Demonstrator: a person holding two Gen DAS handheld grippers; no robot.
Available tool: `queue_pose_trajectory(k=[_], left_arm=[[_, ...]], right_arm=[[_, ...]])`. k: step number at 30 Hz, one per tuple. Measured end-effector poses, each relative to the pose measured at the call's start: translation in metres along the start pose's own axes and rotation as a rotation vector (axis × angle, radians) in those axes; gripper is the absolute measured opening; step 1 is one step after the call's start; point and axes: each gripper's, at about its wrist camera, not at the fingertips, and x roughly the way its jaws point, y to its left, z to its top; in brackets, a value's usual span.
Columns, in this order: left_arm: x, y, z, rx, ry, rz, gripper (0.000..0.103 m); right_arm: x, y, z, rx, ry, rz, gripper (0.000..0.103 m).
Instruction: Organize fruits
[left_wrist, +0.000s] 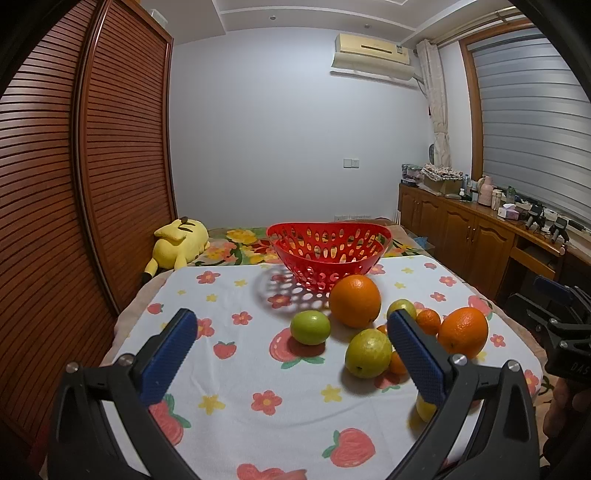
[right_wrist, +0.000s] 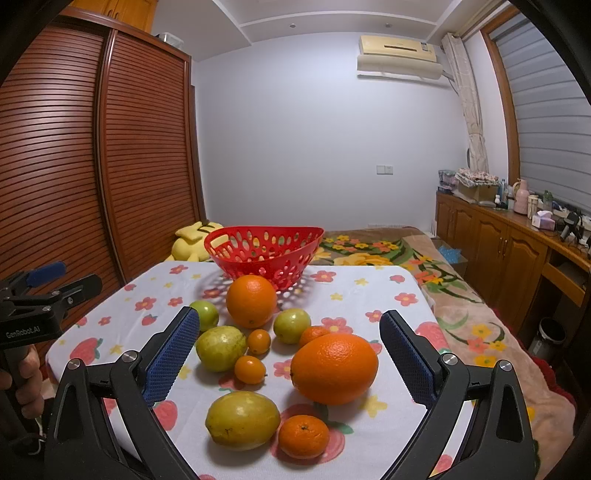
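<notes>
Nearest: small round orange mandarin (right_wrist: 303, 435) on flowered cloth (right_wrist: 376, 291). Both grippers, left (left_wrist: 291, 341) and right (right_wrist: 289, 339), gaping, empty. Best centred over large orange (right_wrist: 334, 367), squeezed gently, carried to empty red perforated plastic basket (right_wrist: 264, 251).

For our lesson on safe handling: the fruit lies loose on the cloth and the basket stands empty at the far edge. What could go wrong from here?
1. The fruit is round and packed close; gripping the near orange may nudge the kumquat and set it rolling.
2. The basket stands at the table's far edge; a push could tip it off.
3. The two open hand-held grippers, left and right, may collide over the cluster.
</notes>
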Motion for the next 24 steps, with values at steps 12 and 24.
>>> queue_pose_trajectory(k=[12, 24], left_arm=[[-0.0029, 0.0001, 0.0034, -0.002, -0.007, -0.003, 0.103], [-0.0042, -0.0001, 0.0036, -0.003, -0.009, -0.003, 0.103]], right_arm=[[-0.0007, 0.0008, 0.0005, -0.001, -0.001, 0.001, 0.100], [-0.0005, 0.0015, 0.0008, -0.001, -0.001, 0.000, 0.100]])
